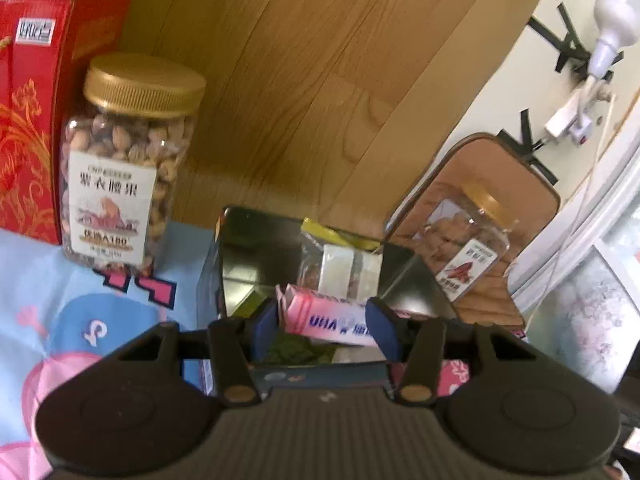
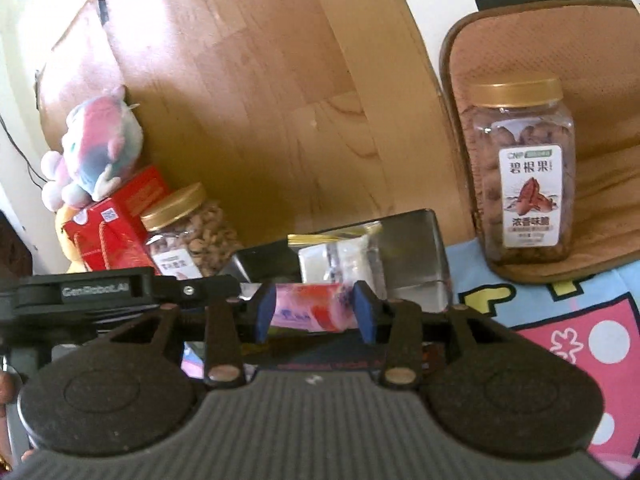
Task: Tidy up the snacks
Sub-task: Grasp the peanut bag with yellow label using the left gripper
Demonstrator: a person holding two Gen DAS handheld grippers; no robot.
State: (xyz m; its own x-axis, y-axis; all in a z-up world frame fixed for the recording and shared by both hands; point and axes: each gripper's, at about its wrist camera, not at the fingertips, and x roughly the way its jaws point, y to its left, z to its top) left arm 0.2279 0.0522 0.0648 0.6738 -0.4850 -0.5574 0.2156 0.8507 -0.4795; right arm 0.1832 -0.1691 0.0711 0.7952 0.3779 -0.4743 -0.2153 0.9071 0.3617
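In the left wrist view my left gripper [image 1: 322, 314] hangs over an open metal tin [image 1: 240, 256], its blue pads closed on a pink UHA candy packet [image 1: 336, 320] held crosswise. The right wrist view shows my right gripper [image 2: 315, 302] with a pink-and-red packet [image 2: 308, 308] spanning the gap from pad to pad, just in front of the same tin [image 2: 412, 248]. A clear bag with a gold zip strip [image 1: 340, 272] [image 2: 336, 256] stands inside the tin. I cannot tell whether the two views show one packet or two.
A gold-lidded jar of nuts [image 1: 124, 168] [image 2: 188, 240] stands by a red gift box [image 1: 32, 120] [image 2: 116, 224] with a plush toy [image 2: 96, 148] on top. A pecan jar [image 1: 468, 256] [image 2: 524, 172] stands against a brown cushion [image 2: 600, 80]. A wooden board [image 2: 260, 100] backs the cartoon-print cloth [image 2: 560, 320].
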